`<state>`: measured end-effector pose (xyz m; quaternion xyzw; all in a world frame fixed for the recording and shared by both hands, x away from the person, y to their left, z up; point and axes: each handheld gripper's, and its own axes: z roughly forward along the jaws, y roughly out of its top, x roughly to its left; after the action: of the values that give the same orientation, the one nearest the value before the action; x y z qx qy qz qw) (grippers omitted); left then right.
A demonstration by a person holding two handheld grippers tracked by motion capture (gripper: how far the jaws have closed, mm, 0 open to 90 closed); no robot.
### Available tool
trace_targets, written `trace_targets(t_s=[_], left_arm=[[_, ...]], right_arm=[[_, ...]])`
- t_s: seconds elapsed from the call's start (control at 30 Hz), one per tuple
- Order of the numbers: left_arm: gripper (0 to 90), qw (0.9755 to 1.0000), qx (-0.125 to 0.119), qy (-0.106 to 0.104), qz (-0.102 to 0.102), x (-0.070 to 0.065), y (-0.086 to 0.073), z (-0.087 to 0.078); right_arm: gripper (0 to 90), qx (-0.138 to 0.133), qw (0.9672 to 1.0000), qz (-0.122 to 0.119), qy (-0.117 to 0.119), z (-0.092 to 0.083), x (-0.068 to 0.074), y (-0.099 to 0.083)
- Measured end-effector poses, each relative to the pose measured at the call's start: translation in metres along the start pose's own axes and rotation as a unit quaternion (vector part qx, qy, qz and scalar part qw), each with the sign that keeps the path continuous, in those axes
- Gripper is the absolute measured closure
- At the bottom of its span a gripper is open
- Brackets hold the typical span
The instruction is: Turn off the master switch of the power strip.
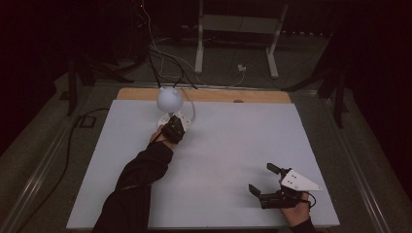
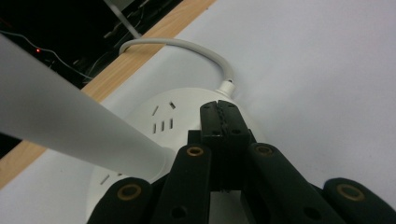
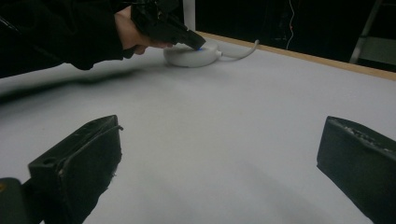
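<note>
On the round power strip, I am pressing my clenched left claw straight down on the switch; my right claw is resting released.

My left gripper has its two black jaws pressed together, nothing between them, their tips resting on the top of a round white plastic socket hub. The hub's slotted outlets show at about ten o'clock from the tips. A white conical lamp stem slants in from nine o'clock and narrows toward the hub's middle, just beside my jaws. A white power cable leaves the hub at twelve o'clock and arcs toward eleven o'clock. The hub sits on a pale white table sheet; a light wooden table edge runs diagonally from twelve down to eight o'clock.
</note>
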<state>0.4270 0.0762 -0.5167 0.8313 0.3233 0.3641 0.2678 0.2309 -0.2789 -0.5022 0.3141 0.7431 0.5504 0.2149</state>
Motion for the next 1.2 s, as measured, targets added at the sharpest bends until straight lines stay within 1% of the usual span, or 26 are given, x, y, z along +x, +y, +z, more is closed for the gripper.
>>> trace_targets(t_s=[0.03,0.1,0.13,0.2,0.23,0.27,0.33,0.4,0.43,0.47,0.5,0.53,0.6,0.63,0.7,0.8,0.87,0.93,0.97,1.0,1.03,1.07,1.1,1.13,1.2], left_arm=[[90.0,0.9999,0.003,0.003,0.01,-0.001,0.001,0.0],[90.0,0.9999,0.01,0.002,0.013,-0.001,0.003,0.0],[90.0,0.9998,0.009,0.002,0.018,-0.001,0.003,0.0],[90.0,0.9998,0.017,-0.002,0.014,0.0,0.005,0.0],[90.0,0.9996,0.02,0.0,0.021,0.0,0.005,0.0],[90.0,0.9995,0.024,-0.001,0.02,0.0,0.007,0.0],[90.0,0.9991,0.03,-0.003,0.029,0.0,0.009,0.001],[90.0,0.9989,0.036,-0.009,0.03,0.001,0.01,0.001],[90.0,0.999,0.036,-0.013,0.023,0.003,0.01,0.001],[90.0,0.9989,0.038,-0.013,0.026,0.003,0.01,0.001],[90.0,0.9986,0.038,-0.011,0.034,0.002,0.01,0.001],[90.0,0.9988,0.038,-0.012,0.029,0.002,0.01,0.002],[90.0,0.9984,0.042,-0.009,0.036,0.001,0.011,0.002],[90.0,0.9981,0.043,-0.005,0.045,0.0,0.011,0.002],[90.0,0.9979,0.047,-0.008,0.044,0.001,0.012,0.002],[90.0,0.9976,0.046,-0.002,0.051,-0.001,0.012,0.002],[90.0,0.9979,0.04,-0.002,0.05,-0.001,0.011,0.002],[90.0,0.9986,0.034,-0.007,0.039,0.001,0.009,0.001],[90.0,0.9987,0.032,-0.007,0.04,0.001,0.009,0.001],[90.0,0.9986,0.032,-0.004,0.041,0.0,0.009,0.002],[90.0,0.9987,0.022,0.008,0.044,0.0,0.009,0.0],[90.0,0.999,0.026,-0.007,0.035,0.001,0.011,-0.001],[90.0,0.9992,0.026,-0.012,0.029,0.002,0.011,-0.001],[90.0,0.999,0.025,-0.013,0.035,0.001,0.011,-0.002],[90.0,0.9991,0.019,-0.007,0.037,0.0,0.011,-0.005]], right_arm=[[0.0,0.0,1.0,0.0,0.0,0.0,0.0,0.0],[0.0,0.0,1.0,0.0,0.001,0.0,0.0,0.0],[0.0,-0.001,1.0,-0.001,0.001,0.0,0.0,0.0],[0.0,0.0,1.0,-0.001,0.001,0.0,0.0,0.0],[0.0,0.0,1.0,-0.001,0.001,0.0,0.0,0.0],[0.0,0.0,1.0,-0.001,0.001,0.0,0.0,0.0],[0.0,0.0,1.0,-0.001,0.001,0.0,0.001,0.0],[0.0,0.0,1.0,-0.001,0.002,0.0,0.001,0.0],[0.0,0.0,1.0,-0.001,0.002,0.0,0.001,0.0],[0.0,0.0,1.0,-0.001,0.002,0.0,0.001,0.0],[0.0,0.0,1.0,-0.001,0.002,0.0,0.001,0.0],[0.0,-0.001,1.0,0.0,0.002,0.0,0.001,0.001],[0.0,-0.001,1.0,-0.001,0.002,0.0,0.001,0.001],[0.0,-0.001,1.0,-0.001,0.002,0.0,0.001,0.001],[0.0,-0.001,1.0,-0.002,0.002,0.0,0.001,0.001],[0.0,0.0,1.0,-0.003,0.002,0.0,0.002,0.001],[0.0,0.0,1.0,-0.001,0.001,0.0,0.001,0.0],[0.0,0.0,1.0,0.0,0.001,0.0,0.001,0.0],[0.0,0.0,1.0,0.0,0.001,-0.001,0.0,0.0],[0.0,0.0,1.0,0.0,0.0,-0.001,0.0,0.0],[0.0,0.0,1.0,0.0,0.0,0.0,0.0,0.0],[0.0,0.001,1.0,0.0,0.0,0.0,0.0,0.0],[0.0,0.001,1.0,0.0,0.0,0.0,0.0,0.0],[0.0,0.001,1.0,-0.001,0.0,0.0,0.0,0.0],[0.0,0.001,1.0,-0.001,0.0,0.0,0.0,0.0]])
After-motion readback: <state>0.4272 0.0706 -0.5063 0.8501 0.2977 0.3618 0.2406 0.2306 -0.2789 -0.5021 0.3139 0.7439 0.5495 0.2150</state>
